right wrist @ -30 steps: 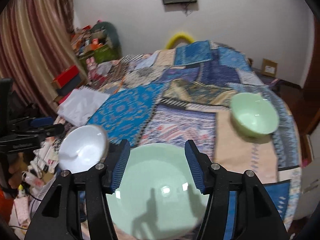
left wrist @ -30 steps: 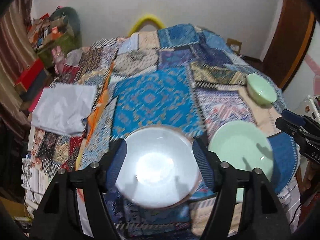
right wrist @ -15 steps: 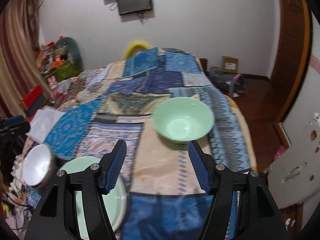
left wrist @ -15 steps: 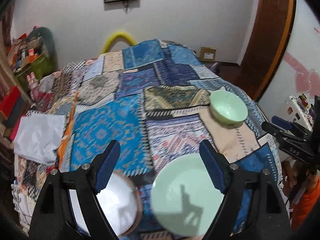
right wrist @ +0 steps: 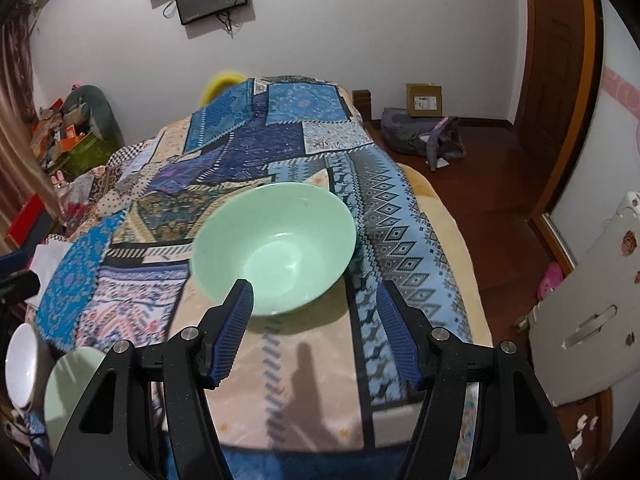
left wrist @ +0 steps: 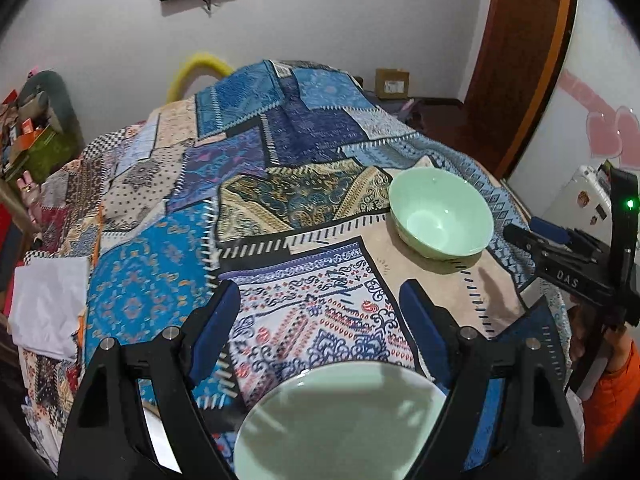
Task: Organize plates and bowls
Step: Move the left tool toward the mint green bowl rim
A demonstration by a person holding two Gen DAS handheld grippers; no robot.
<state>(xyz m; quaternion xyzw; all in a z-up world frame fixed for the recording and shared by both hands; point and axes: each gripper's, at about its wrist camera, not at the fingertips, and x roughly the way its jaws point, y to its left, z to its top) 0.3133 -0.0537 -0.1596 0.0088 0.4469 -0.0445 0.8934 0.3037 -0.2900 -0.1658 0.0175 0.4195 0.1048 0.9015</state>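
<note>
A pale green bowl (right wrist: 276, 248) stands upright on the patchwork bedspread (right wrist: 280, 368). My right gripper (right wrist: 316, 320) hovers just in front of it, open; its left fingertip overlaps the bowl's near rim and neither pad presses. From the left wrist view the same bowl (left wrist: 440, 212) sits far right, with the right gripper (left wrist: 560, 248) beside it. My left gripper (left wrist: 320, 320) is open and empty above the far edge of a green plate (left wrist: 340, 420). To the plate's left is a white bowl (left wrist: 160, 440), mostly hidden. The plate (right wrist: 68, 384) and the white bowl (right wrist: 20, 364) also show at bottom left.
A white folded cloth (left wrist: 48, 304) lies at the bed's left edge. Boxes and clutter (right wrist: 72, 136) pile up at the far left. Right of the bed are a wooden floor (right wrist: 500, 192) with a grey bag (right wrist: 420, 136), a brown door (right wrist: 560, 60) and a white panel (right wrist: 592, 312).
Both grippers swung right across the bed. The left went from framing the white bowl to over the green plate, its jaws wider. The right went from the green plate to the green bowl.
</note>
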